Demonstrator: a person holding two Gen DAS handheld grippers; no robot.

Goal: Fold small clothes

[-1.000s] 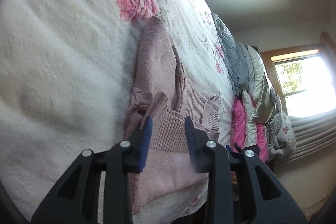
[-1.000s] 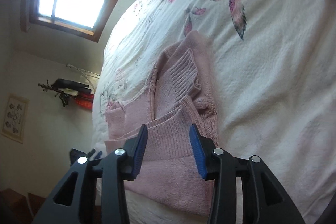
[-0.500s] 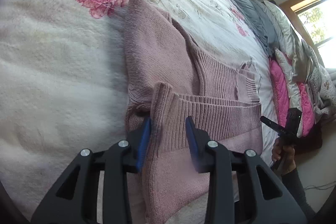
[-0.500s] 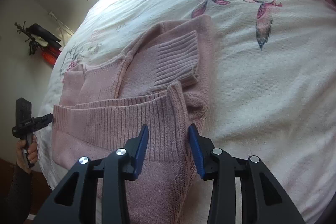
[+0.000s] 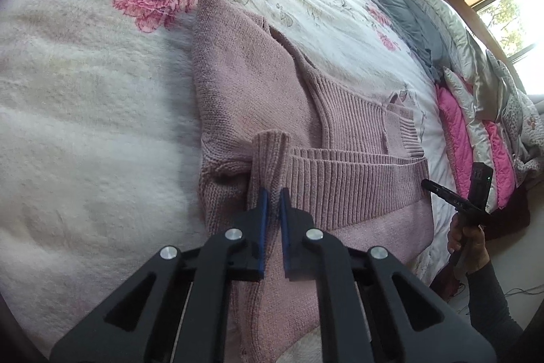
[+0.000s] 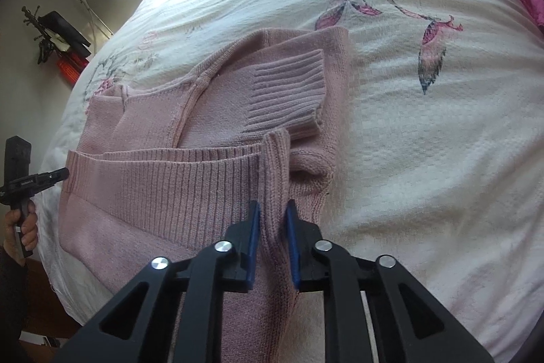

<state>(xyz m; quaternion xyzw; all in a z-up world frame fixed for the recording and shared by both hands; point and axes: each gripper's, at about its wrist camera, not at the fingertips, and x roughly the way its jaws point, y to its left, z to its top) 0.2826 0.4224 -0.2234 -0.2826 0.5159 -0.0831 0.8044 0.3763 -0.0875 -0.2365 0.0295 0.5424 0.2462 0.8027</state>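
On floral bedspread (image 6: 425, 138), pink sweater (image 5: 244, 84) lies half folded near bed edge. Left gripper (image 5: 273, 193) pinched on ribbed hem corner, right gripper (image 6: 273, 210) pinched on opposite corner (both bites look shallow). I judge: lift both together, keep hem taut and level, carry toward collar, lay flat.

Both wrist views look closely down from opposite corners onto the same pink sweater (image 5: 244, 84).
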